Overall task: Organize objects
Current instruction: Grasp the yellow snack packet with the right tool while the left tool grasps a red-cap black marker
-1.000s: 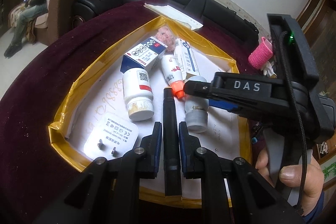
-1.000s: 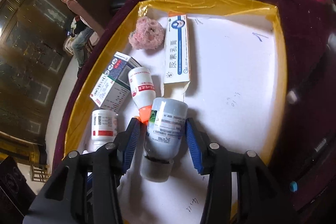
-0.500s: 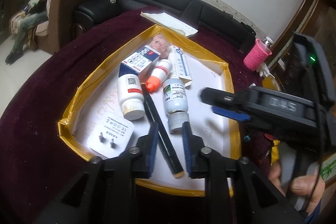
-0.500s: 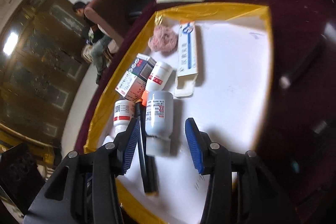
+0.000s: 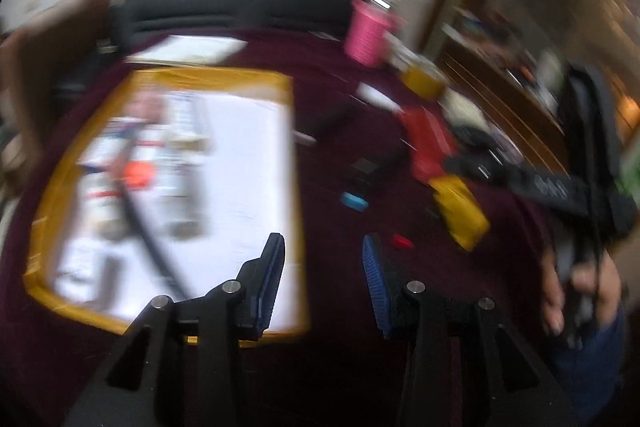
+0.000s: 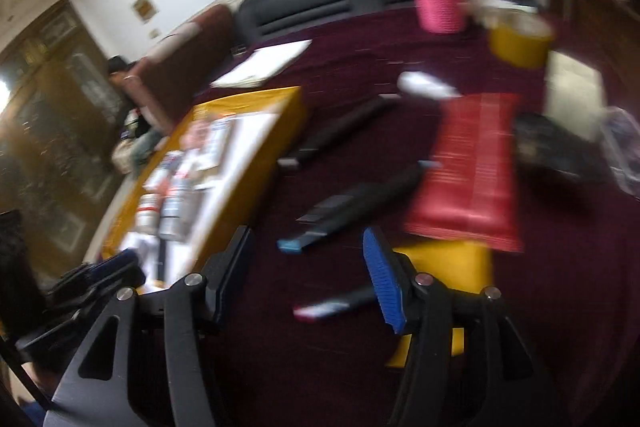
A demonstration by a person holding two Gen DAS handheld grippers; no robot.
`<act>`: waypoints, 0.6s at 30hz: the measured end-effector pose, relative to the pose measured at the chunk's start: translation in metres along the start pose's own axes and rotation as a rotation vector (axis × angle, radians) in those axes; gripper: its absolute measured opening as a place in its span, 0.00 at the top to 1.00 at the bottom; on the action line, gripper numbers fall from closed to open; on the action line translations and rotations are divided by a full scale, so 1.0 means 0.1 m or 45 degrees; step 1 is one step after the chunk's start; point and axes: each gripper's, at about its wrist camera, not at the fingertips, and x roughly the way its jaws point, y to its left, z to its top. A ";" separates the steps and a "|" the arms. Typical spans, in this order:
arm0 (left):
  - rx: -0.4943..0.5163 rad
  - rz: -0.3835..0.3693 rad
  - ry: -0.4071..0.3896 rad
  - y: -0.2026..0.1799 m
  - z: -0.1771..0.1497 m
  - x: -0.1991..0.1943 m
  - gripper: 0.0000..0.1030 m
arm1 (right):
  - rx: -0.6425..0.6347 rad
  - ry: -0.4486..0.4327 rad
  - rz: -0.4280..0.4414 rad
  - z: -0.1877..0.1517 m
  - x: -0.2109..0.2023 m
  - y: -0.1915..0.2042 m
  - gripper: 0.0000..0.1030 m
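Both the left gripper (image 5: 323, 267) and right gripper (image 6: 306, 259) gape wide and empty above the maroon cloth, where the blue-capped black marker (image 6: 352, 205) lies beside the yellow-edged tray (image 6: 256, 163) (light, rigid, likely slick: pinch mid-barrel).

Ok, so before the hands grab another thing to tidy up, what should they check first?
1. Left tool empty: ok, fingers spread wide, nothing between them.
2. Right tool empty: ok, also open with nothing held.
3. Room in the yellow-edged tray: ok, its right half is bare white, while the bottles and black pen lie on the left.
4. Loose things waiting on the dark red cloth: ok, a pen with a blue end, a red packet and a yellow packet lie outside the tray.
5. Sharp view for aiming: not ok, both pictures are smeared by motion.
6. Which thing comes next: cannot tell, neither tool is lined up on one.
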 end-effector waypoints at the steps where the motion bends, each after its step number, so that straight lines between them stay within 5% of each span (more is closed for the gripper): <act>1: 0.038 -0.026 0.034 -0.09 0.02 0.07 0.66 | 0.025 -0.006 -0.019 -0.01 -0.04 -0.13 0.45; 6: 0.181 0.034 0.121 -0.46 0.12 0.37 0.66 | 0.125 0.084 -0.003 -0.06 0.02 -0.50 0.42; 13: 0.190 0.007 0.136 -0.53 0.24 0.44 0.66 | -0.099 0.165 -0.281 -0.15 0.20 -0.26 0.29; 18: 0.240 -0.021 0.171 -0.66 0.27 0.54 0.66 | -0.038 0.220 -0.254 -0.23 0.24 -0.44 0.29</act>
